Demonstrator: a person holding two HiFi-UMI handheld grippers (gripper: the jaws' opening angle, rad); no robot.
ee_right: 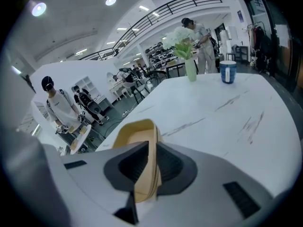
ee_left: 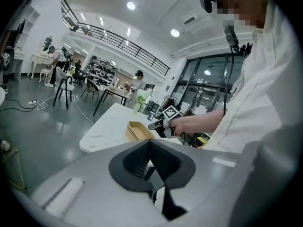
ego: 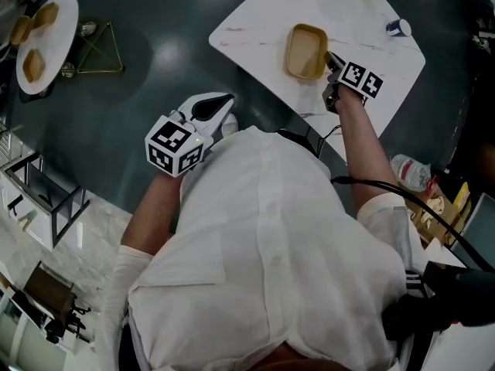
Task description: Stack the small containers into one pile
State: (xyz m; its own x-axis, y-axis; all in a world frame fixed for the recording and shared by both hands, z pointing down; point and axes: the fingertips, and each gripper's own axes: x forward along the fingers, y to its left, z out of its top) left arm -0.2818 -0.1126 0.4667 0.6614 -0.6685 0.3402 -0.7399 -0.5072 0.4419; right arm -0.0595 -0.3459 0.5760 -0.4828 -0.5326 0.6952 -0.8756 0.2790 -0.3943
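Note:
A tan container (ego: 305, 50), seemingly two nested, lies on the white marble table (ego: 363, 45). My right gripper (ego: 332, 62) is shut on its near rim; in the right gripper view that rim (ee_right: 147, 174) stands on edge between the dark pads (ee_right: 171, 163). My left gripper (ego: 217, 107) hangs over the dark floor, well left of the table, shut with nothing in it. In the left gripper view its pads (ee_left: 165, 161) meet, with the container (ee_left: 137, 130) and the right gripper (ee_left: 158, 124) beyond. More tan containers (ego: 32, 62) lie on a round white table (ego: 66, 22) at far left.
A blue-and-white cup (ego: 398, 28) and a vase of flowers (ee_right: 190, 65) stand at the marble table's far edge. A gold wire stand (ego: 100, 49) sits by the round table. A plastic bottle (ego: 410, 172) lies at right. People, chairs and tables fill the background.

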